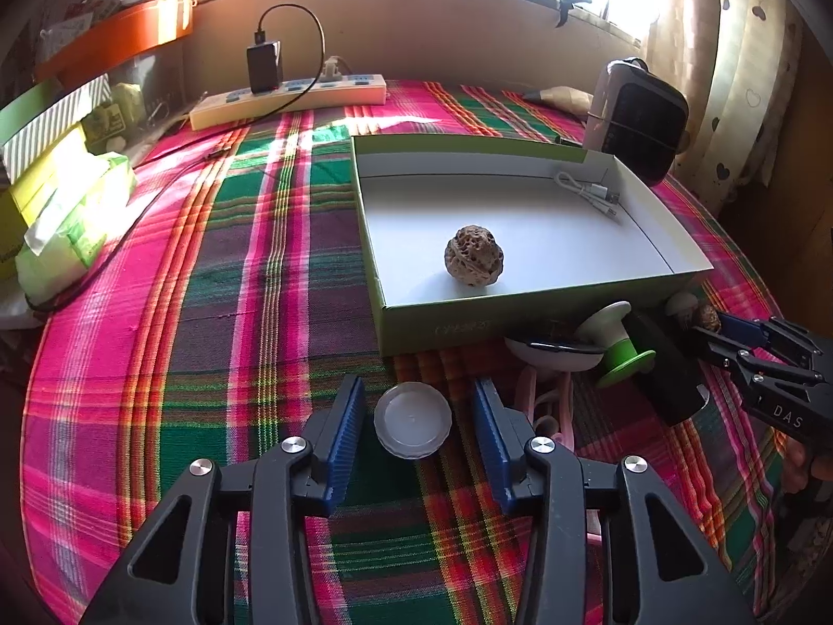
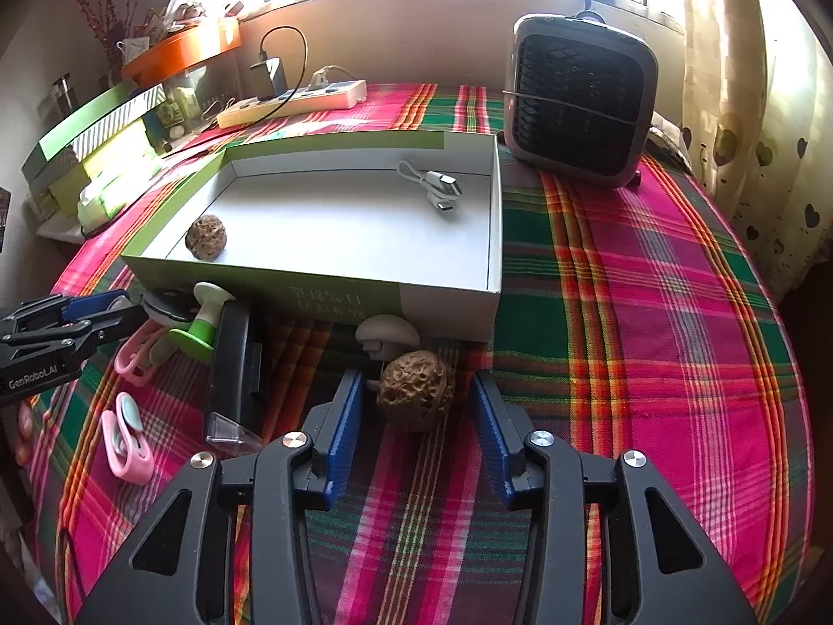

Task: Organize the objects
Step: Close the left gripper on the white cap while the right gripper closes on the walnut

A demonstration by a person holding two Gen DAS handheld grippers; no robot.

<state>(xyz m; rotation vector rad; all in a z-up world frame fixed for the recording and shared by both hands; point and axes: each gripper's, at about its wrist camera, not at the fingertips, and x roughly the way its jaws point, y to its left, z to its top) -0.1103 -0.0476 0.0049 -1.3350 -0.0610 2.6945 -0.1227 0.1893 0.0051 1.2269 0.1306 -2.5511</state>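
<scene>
Tools stand wide: left tool [image 1: 412,419] straddles a lid [image 1: 412,419], right tool [image 2: 416,398] a walnut [image 2: 415,389], both ready for boxing in the near box [image 2: 312,281].

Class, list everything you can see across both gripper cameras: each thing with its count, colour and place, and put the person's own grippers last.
Box: one, green outside, white inside, open, mid-table.
Walnuts: two, brown; one in the box, one on the cloth between the right gripper's fingers.
USB cable: one, white, box's far corner.
Lid: one, translucent white, between the left gripper's fingers.
Spool: one, green and white, before the box.
Mushroom-shaped piece: one, white, by the box's front wall.
Fan: one, grey-black, behind the box.
Power strip: one, cream, far edge.
Tablecloth: one, pink-green plaid.
Left gripper: black, blue pads, open.
Right gripper: same, open.
</scene>
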